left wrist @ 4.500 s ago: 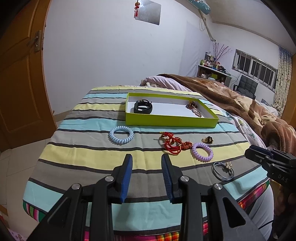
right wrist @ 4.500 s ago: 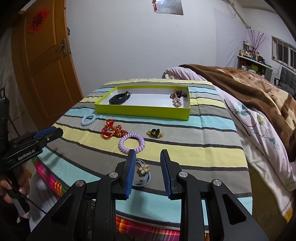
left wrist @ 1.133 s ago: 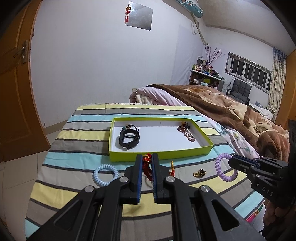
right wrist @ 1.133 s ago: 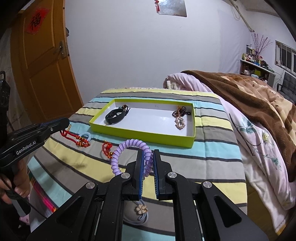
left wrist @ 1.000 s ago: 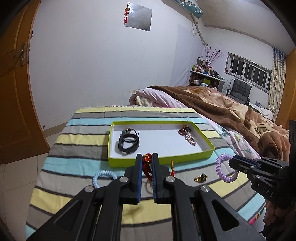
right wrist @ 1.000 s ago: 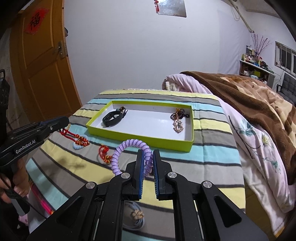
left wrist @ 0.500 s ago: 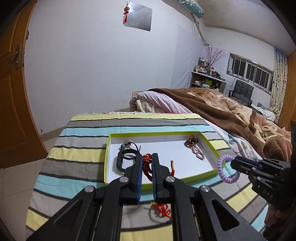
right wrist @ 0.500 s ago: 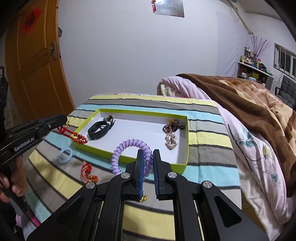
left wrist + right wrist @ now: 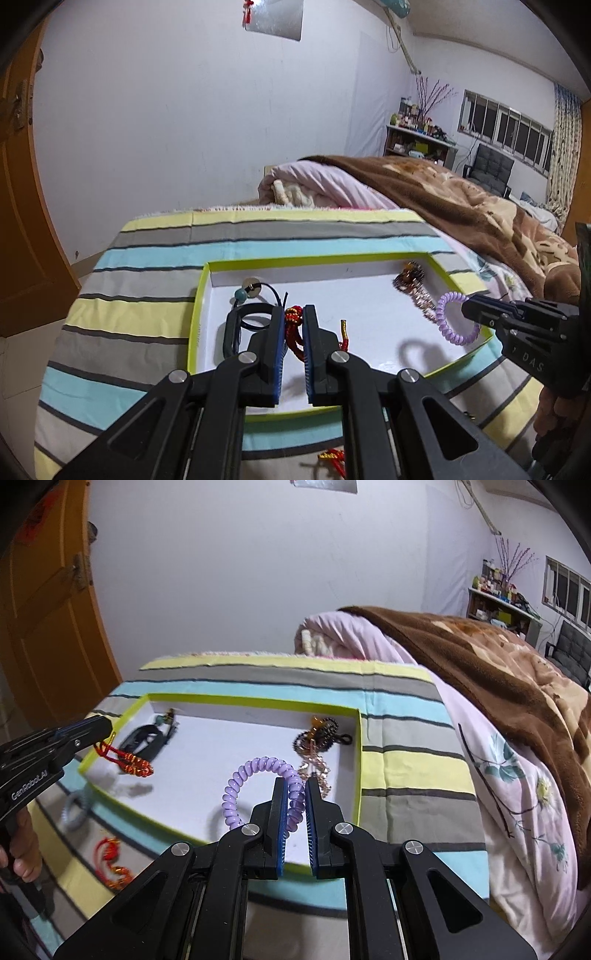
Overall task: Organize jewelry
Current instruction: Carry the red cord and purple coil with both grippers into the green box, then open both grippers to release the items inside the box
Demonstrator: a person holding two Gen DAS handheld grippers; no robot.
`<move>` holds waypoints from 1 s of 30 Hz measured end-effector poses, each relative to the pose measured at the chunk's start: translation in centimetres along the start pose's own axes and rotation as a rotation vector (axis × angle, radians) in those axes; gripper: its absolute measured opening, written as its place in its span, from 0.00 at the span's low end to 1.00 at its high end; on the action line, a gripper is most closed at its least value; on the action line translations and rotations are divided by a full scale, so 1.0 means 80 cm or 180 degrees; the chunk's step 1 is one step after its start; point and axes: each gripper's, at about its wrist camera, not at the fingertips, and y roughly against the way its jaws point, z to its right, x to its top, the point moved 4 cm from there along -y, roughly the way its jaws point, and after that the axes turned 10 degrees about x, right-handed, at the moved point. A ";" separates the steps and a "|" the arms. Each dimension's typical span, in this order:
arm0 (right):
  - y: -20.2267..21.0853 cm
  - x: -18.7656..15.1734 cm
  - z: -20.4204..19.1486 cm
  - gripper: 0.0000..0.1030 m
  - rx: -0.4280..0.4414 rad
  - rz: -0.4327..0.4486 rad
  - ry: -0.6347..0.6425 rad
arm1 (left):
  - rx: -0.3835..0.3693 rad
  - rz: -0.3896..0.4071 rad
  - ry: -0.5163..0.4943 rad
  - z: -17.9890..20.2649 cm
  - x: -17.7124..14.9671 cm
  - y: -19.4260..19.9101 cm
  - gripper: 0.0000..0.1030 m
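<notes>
Two hand-held grippers hang over a lime-green tray [image 9: 360,760] with a white floor, set on a striped cloth [image 9: 258,232] covering a table. The right gripper [image 9: 295,794] is clamped on a purple coil bracelet [image 9: 255,771], whose loop arches up and to the left above the tray's near right part; the stretch between the blue pads is partly hidden. The left gripper [image 9: 294,325] pinches a red knotted cord ornament [image 9: 293,332], most of it masked by the fingers in its own view; from the right wrist it dangles over the tray's left edge, casting a shadow on the white floor.

In the tray's far left corner lies a black band [image 9: 144,738] with a small bead and cord, half covered by the left gripper. Toward the far right corner sits a tangle of dark beads and a pinkish chain [image 9: 317,746], its details hard to make out.

Outside the tray, on the cloth near its left edge, lie a pale blue coil ring [image 9: 74,812], blurred, and another red cord piece [image 9: 110,860], partly cut off by the gripper body. A hand [image 9: 22,845] shows at the left frame edge. A brown blanket [image 9: 461,206] covers the bed beyond.
</notes>
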 end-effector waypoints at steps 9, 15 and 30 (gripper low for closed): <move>-0.035 -0.012 0.012 0.09 -0.0029 -0.0221 -0.0040 | -0.0023 -0.0180 -0.0047 0.003 -0.016 -0.028 0.09; -0.044 -0.013 0.010 0.10 0.0023 -0.0292 -0.0028 | -0.0040 -0.0231 -0.0034 0.002 -0.020 -0.032 0.10; -0.031 -0.016 0.002 0.23 0.0039 -0.0255 0.0011 | 0.0006 -0.0200 -0.0028 -0.004 -0.021 -0.024 0.26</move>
